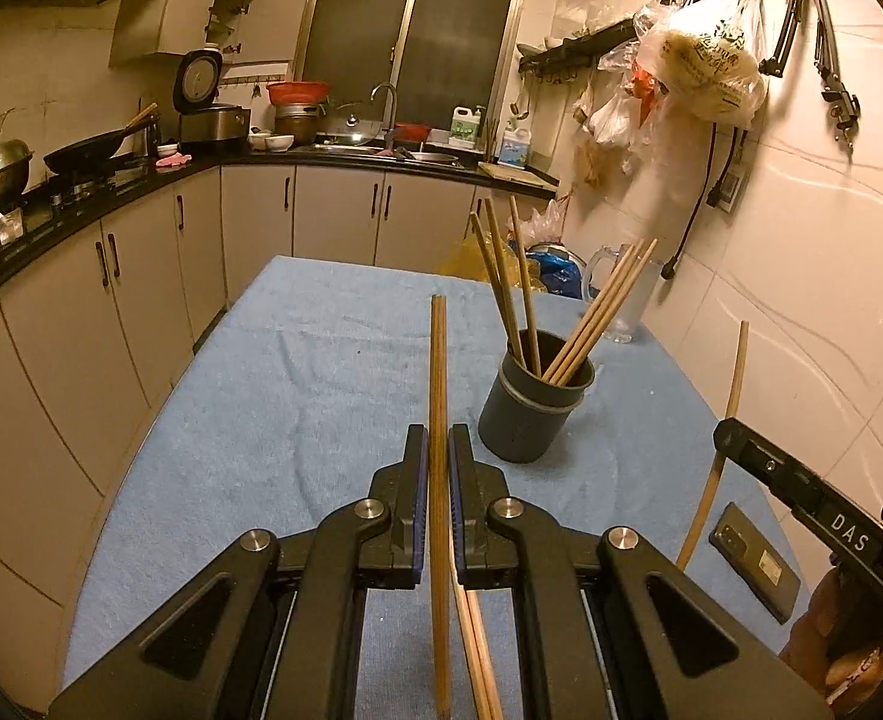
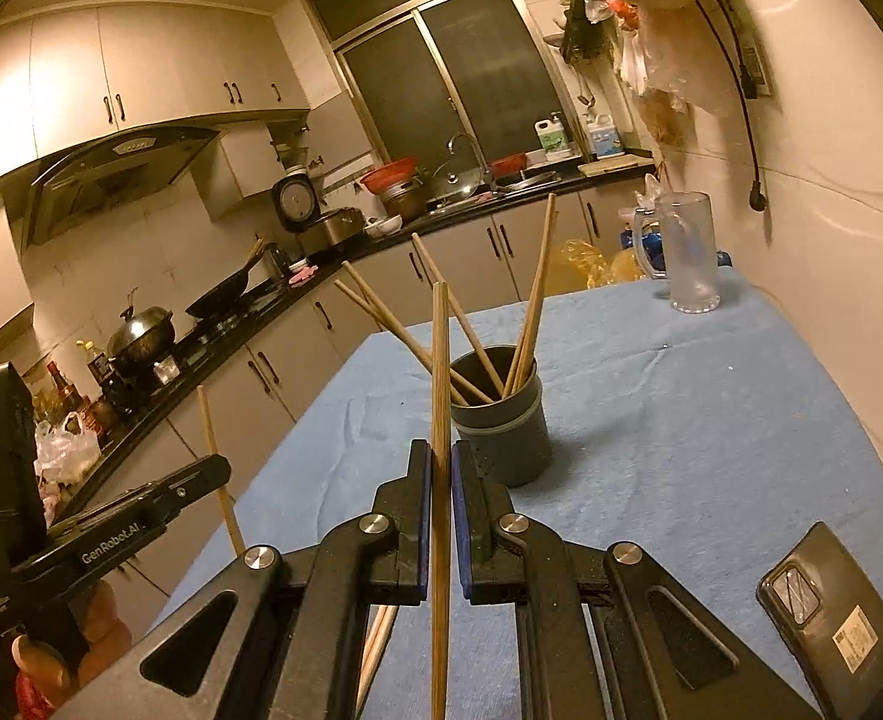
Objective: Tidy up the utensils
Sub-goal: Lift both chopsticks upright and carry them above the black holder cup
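Clamping one chopstick [image 1: 438, 396] in my left fingers [image 1: 438, 450] and another chopstick [image 2: 440, 384] in my right fingers [image 2: 440, 468], both shut tight, shafts pointing forward, I judge the holder [image 1: 531, 408] ahead on the bench [image 1: 297, 360] slightly nearer my right.

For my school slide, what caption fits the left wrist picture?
Left gripper pinching chopsticks above the blue cloth, beside a dark holder.
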Demonstrator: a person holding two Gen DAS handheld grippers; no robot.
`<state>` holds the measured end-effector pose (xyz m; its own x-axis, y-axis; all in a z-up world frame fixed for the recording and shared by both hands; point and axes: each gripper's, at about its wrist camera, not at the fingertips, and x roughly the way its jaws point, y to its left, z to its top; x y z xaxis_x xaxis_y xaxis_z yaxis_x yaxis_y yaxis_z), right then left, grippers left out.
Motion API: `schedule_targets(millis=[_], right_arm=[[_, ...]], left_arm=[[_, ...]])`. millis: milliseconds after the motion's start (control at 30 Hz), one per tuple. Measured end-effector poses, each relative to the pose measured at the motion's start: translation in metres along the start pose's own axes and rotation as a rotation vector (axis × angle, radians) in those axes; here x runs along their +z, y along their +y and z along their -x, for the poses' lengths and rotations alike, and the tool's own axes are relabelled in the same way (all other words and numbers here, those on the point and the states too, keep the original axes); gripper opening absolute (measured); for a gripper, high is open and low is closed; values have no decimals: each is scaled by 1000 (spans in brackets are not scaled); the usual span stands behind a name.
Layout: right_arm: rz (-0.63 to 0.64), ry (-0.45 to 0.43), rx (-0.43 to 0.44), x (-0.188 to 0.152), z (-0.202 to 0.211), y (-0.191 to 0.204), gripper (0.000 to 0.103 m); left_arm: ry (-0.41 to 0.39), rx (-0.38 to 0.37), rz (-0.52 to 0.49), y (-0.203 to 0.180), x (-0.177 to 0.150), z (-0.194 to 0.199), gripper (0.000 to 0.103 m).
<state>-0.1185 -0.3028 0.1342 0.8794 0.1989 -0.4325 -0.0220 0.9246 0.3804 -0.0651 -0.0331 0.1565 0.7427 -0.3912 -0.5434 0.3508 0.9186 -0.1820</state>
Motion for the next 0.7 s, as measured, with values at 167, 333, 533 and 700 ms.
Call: schedule_targets(millis=[167,333,533,700], right_arm=[[-10,-11,-7,1,3,-1,7],[-15,-25,-17,4,6,-3,7],[-22,-45,-30,8,9,-5,7],[-27,-74,-47,19,9,-9,7]], left_arm=[[-13,-4,-6,-1,5,4,6],[-13,-8,-7,-3,9,4,6],[-15,-16,-13,-7,14,5,6],[-20,-31,-22,-14,28,4,6]])
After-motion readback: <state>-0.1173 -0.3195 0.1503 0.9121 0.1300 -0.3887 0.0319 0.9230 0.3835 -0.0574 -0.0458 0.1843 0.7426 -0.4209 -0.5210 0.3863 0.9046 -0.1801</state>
